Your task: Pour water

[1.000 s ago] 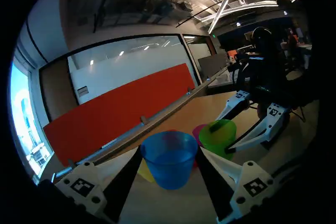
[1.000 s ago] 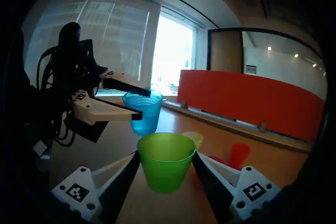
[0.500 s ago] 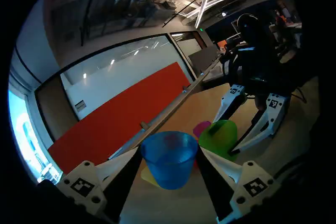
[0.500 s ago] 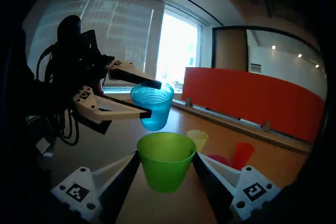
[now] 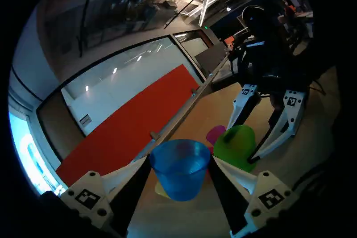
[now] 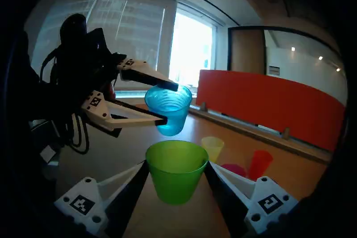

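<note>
The blue cup (image 5: 180,180) sits clamped between the two fingers of the left gripper (image 5: 178,166), lifted off the table (image 6: 285,166) and tipped slightly. Just below and beside it, the right gripper (image 6: 176,166) grips the green cup (image 6: 176,177) upright on both sides. Beyond them, a yellow cup (image 6: 212,146), a pink cup (image 6: 232,169) and a red cup (image 6: 259,162) stand on the wooden table, with a red panel (image 6: 276,104) behind.

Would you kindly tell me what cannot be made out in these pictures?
Left gripper view: yellow cup, mostly hidden behind the blue cup.
Left gripper view: pink cup, partly behind the green cup.
Right gripper view: green cup's bottom, hidden by its near wall.
</note>
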A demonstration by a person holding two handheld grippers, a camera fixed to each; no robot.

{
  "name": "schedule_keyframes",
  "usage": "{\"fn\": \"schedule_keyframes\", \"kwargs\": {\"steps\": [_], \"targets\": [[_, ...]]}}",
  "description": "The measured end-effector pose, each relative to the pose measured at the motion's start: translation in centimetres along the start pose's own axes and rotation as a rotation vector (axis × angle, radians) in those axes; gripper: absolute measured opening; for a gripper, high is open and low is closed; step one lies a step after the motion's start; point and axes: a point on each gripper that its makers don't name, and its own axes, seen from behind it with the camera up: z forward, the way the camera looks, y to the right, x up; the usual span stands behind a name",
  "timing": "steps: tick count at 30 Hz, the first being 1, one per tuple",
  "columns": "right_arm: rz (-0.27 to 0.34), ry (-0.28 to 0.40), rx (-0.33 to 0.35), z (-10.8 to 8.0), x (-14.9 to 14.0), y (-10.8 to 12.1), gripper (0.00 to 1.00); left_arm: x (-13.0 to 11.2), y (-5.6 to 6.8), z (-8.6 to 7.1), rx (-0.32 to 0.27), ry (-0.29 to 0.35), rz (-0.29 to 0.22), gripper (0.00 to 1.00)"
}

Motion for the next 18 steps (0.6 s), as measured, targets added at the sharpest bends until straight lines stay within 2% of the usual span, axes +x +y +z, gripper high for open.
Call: {"fn": "schedule_keyframes", "kwargs": {"steps": [18], "targets": [[-0.003,-0.008,0.021,0.13,-0.39,-0.37,0.91,0.79,0.37,0.42,-0.005,-0.004,0.157,0.87]]}}
